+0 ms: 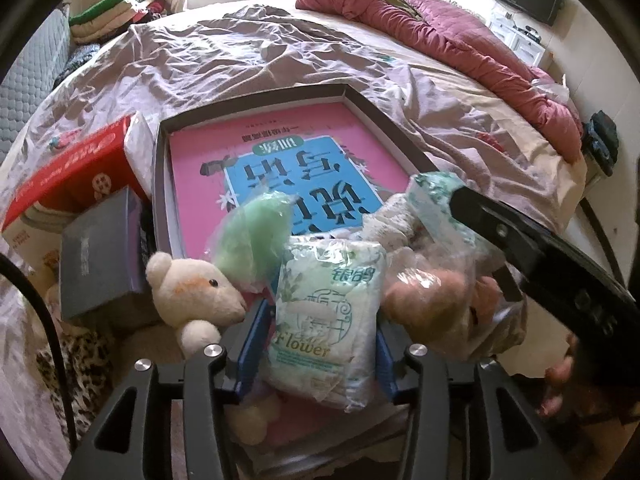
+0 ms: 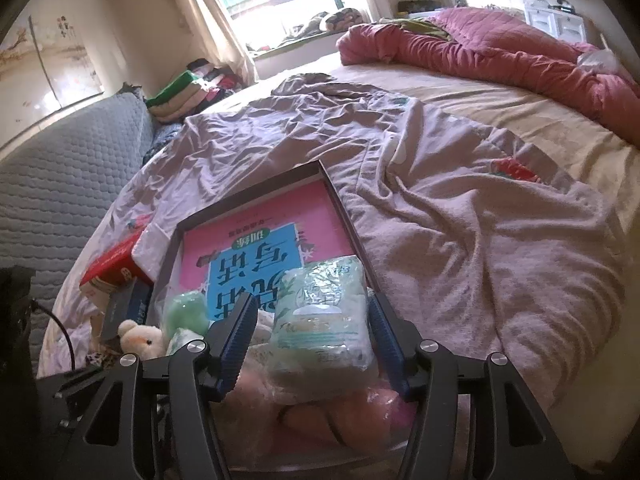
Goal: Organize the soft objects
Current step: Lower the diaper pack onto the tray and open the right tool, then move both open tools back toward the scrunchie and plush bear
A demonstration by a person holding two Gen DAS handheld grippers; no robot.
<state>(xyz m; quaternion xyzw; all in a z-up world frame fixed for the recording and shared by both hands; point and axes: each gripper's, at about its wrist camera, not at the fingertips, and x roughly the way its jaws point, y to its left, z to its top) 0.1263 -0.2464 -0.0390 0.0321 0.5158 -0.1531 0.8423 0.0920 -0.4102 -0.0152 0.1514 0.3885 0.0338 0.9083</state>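
- Cream plush first, at the far left: the teddy bear (image 1: 200,294) lies at the box's near corner, beside the green pouf (image 1: 250,236).
- Our left gripper (image 1: 320,332) is clamped on the Flower tissue pack (image 1: 332,320), both blue pads pressing its sides above the dark-rimmed box (image 1: 384,116).
- We should squeeze gently, lift straight, and avoid dragging neighbours.
- Our right gripper (image 2: 312,340) brackets a second tissue pack (image 2: 326,320); the left pad stands off it, so it looks released.
- The bagged pink plush (image 1: 432,296) lies furthest right.
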